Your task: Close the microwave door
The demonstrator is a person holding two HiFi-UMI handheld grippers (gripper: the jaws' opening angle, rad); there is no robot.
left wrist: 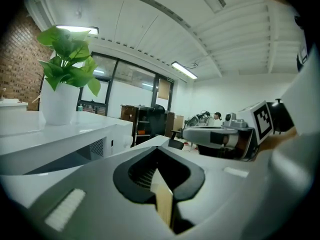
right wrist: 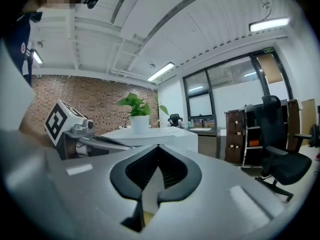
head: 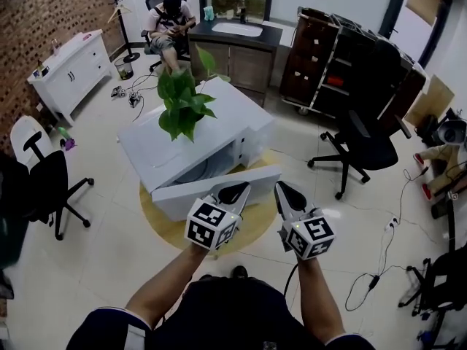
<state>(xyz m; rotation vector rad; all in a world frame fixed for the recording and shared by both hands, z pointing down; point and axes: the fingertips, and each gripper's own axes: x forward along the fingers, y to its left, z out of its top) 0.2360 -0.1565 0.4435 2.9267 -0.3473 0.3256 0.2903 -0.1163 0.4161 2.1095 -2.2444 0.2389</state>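
A: Looking for the microwave point(head: 191, 141).

B: Sits at centre frame on a round wooden top point(head: 164, 228), white, with a potted plant point(head: 182, 100) standing on its roof. Has its door point(head: 219, 187) swung open toward the lower part of the frame, with the cavity showing behind it.

A: And the left gripper point(head: 232, 193)?

B: Lies just below the door's lower edge, jaws pressed together at the tips, gripping nothing (touching the door or not, hard to say).

A: Same for the right gripper point(head: 289, 194)?

B: Just beside the left one, near the door's right end, tips likewise together and empty.

A: Now the room.

B: Pale tiled floor point(head: 109, 261) all round. Brick wall point(head: 36, 20) and a white cabinet point(head: 69, 71) at upper left. A black office chair point(head: 44, 184) at the left edge, a second black chair point(head: 365, 148) right of centre. At top centre, a sink counter point(head: 237, 31) with a person point(head: 169, 20) seated just left of it. Dark shelved cart point(head: 328, 57) at upper right, and cables point(head: 368, 279) trailing over the floor at lower right.
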